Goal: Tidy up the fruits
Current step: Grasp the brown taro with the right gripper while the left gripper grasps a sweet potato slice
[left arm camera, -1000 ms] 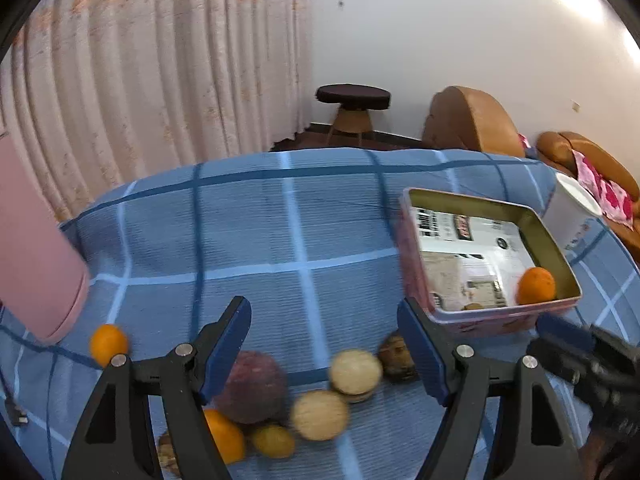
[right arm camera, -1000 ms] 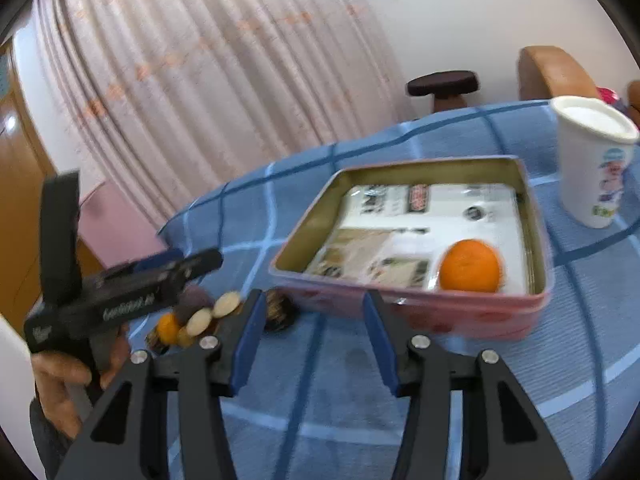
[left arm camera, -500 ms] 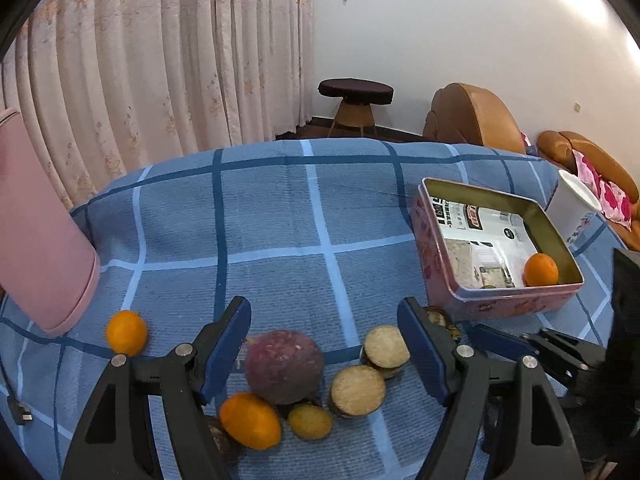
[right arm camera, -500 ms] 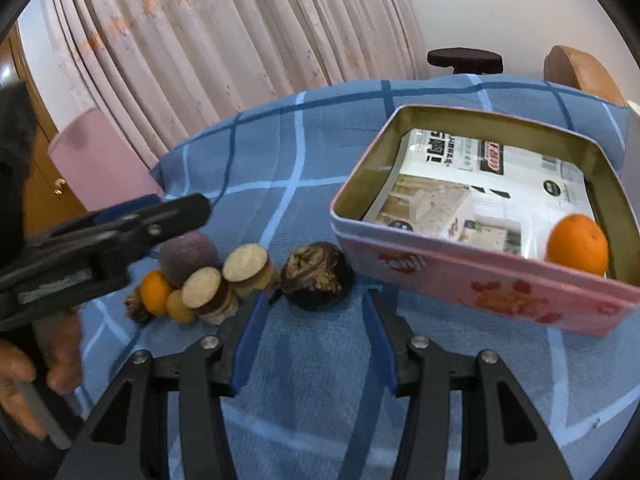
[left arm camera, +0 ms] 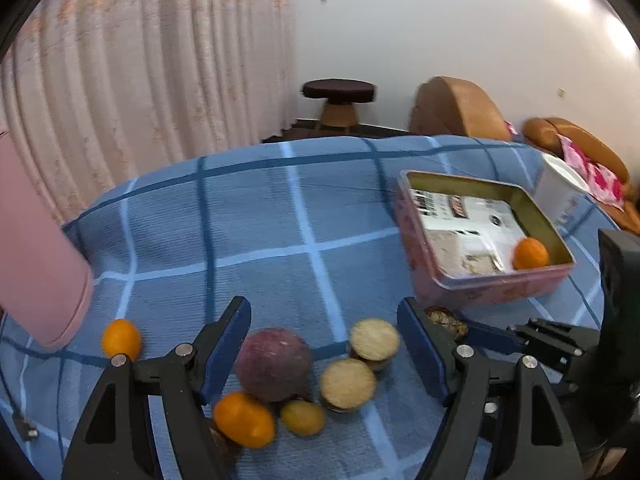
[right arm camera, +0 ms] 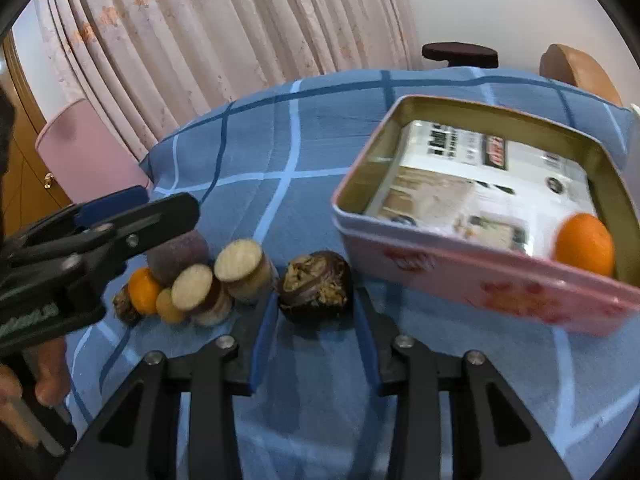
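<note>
As jaws gape, dark fruit [right arm camera: 315,285] just ahead of right tool [right arm camera: 316,344]

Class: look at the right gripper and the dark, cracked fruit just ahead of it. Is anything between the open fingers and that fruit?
Nothing visible. The dark cracked fruit lies on bare blue cloth just ahead of the open right gripper; the cut pieces sit beside it.

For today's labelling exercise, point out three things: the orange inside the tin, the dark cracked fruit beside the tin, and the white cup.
orange [right arm camera: 584,245]: right wrist view, middle of its peel.
dark cracked fruit [right arm camera: 315,286]: right wrist view, its split front face.
white cup [left arm camera: 558,192]: left wrist view, its side wall.
</note>
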The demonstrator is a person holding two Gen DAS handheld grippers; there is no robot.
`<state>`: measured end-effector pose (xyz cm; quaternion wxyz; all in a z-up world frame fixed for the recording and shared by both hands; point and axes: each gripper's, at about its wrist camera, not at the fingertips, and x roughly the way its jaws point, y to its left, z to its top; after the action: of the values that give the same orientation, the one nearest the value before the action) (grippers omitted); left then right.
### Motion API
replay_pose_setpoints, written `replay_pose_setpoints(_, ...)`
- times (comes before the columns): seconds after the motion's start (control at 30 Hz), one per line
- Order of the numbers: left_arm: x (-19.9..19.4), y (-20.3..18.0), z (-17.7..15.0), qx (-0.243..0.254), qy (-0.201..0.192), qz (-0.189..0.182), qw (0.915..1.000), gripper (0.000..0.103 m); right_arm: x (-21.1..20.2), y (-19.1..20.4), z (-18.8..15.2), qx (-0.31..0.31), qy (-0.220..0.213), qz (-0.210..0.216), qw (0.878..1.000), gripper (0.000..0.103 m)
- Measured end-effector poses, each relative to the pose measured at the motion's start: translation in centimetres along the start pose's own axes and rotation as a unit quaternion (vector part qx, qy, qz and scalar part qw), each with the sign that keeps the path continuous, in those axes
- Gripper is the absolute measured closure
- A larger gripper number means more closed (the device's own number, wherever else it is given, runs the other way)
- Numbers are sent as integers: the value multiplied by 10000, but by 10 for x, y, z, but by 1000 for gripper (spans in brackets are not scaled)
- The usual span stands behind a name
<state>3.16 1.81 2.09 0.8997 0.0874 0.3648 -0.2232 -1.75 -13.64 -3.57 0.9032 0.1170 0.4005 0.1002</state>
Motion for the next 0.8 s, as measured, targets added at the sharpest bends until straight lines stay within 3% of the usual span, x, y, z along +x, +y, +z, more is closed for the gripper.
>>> replay_pose_setpoints(0.2,14,-27,-6,611,251,-150,9977,27,-25,-17,-12,151,-184,-45,9997,62)
replay_pose_setpoints(0.37,29,-48,-12,996,483,-79,9938,48,-30,-17,-16,151,-221,-73,9996,62)
replay_pose_setpoints(0.6,50,-44,-17,912,688,151,9933,65,-29,-18,-14,164,-264,-60,9995,62)
replay_pose_setpoints(0.8,50,-35,-15,508,535,89,9972,65,-31,-24,-11,275,-356,-31,9990,63)
